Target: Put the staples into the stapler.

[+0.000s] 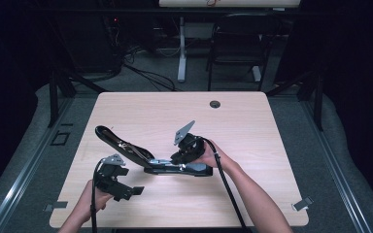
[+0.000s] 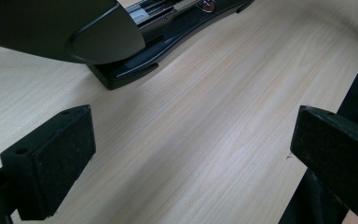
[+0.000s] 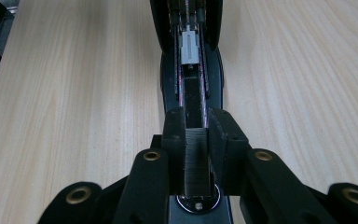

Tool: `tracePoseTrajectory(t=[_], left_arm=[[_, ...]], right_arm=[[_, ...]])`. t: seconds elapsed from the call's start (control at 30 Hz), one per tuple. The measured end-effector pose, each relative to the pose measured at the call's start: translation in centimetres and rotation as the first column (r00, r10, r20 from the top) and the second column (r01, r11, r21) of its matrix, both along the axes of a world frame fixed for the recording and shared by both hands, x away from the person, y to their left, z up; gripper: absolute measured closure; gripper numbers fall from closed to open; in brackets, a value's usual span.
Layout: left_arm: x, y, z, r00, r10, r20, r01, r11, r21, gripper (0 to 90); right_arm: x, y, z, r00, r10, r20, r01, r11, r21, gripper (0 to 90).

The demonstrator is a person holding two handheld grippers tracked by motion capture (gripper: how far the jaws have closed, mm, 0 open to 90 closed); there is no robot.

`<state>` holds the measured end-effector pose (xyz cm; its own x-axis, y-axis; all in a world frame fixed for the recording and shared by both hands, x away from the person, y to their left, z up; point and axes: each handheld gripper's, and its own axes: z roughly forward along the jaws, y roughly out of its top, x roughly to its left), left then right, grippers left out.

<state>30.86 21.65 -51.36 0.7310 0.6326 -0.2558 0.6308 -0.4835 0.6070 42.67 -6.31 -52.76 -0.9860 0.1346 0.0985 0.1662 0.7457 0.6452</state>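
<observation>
Staple strip [image 3: 196, 161] pinched by right gripper [image 3: 196, 140] over opened stapler [image 1: 150, 158]; left gripper [image 1: 119, 182] spread, idle. Next, likely: strip seated in channel.

The high view looked forward and down from above the person's side, taking in the whole table [image 1: 252, 111] and the floor beyond. The left gripper view sat low, skimming the wood, with the open stapler [image 2: 121, 42] near at its upper left. The right gripper view peered straight along that same stapler [image 3: 191, 70], very close. All three views shared the stapler [image 1: 150, 160] and the tabletop.
</observation>
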Motion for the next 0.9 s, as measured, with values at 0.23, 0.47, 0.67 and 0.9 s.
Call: tracePoseTrajectory(t=[0.23,0.47,0.67,0.9], left_arm=[[0.0,0.1,0.1,1.0,0.001,0.002,-0.001,1.0,-0.001,0.0],[0.0,0.2,0.1,1.0,0.005,0.007,-0.005,0.9996,-0.026,0.0],[0.1,0.5,0.2,0.9998,0.019,0.011,-0.019,0.9991,-0.038,0.0],[0.0,0.5,0.2,0.9996,0.025,0.015,-0.025,0.9994,-0.024,0.0]], right_arm=[[-0.1,-0.2,-0.3,1.0,-0.008,-0.004,0.008,0.9993,-0.035,74.3],[-0.3,-0.5,-0.1,0.9995,-0.027,-0.015,0.027,0.9992,-0.029,68.9],[-1.0,-0.7,0.7,0.9971,-0.074,-0.014,0.073,0.9949,-0.069,55.2],[-2.4,-1.3,1.7,0.9851,-0.171,-0.022,0.168,0.9801,-0.107,35.0]])
